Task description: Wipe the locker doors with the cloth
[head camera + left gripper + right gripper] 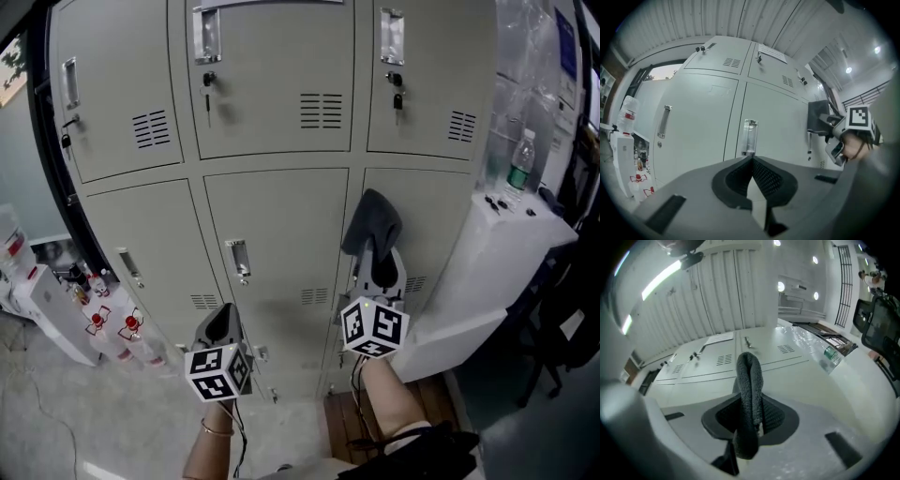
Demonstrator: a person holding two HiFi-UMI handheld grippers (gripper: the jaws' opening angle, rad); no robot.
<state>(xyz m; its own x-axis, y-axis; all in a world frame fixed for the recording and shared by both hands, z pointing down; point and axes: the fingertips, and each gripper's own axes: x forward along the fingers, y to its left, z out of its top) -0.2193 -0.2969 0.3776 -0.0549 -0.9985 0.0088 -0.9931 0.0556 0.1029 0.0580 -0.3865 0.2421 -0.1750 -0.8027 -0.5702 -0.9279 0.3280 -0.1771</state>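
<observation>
The right gripper (375,253) squeezes the cloth (371,217) at a locker door (427,211) (left gripper (223,325) closed, empty). Next it probably needs firm rubbing.

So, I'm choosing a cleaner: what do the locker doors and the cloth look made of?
The locker doors look like painted sheet metal: matte pale grey, punched vent slots. The cloth is dark grey with nubby pile, folding limply; likely microfibre or terry.
</observation>
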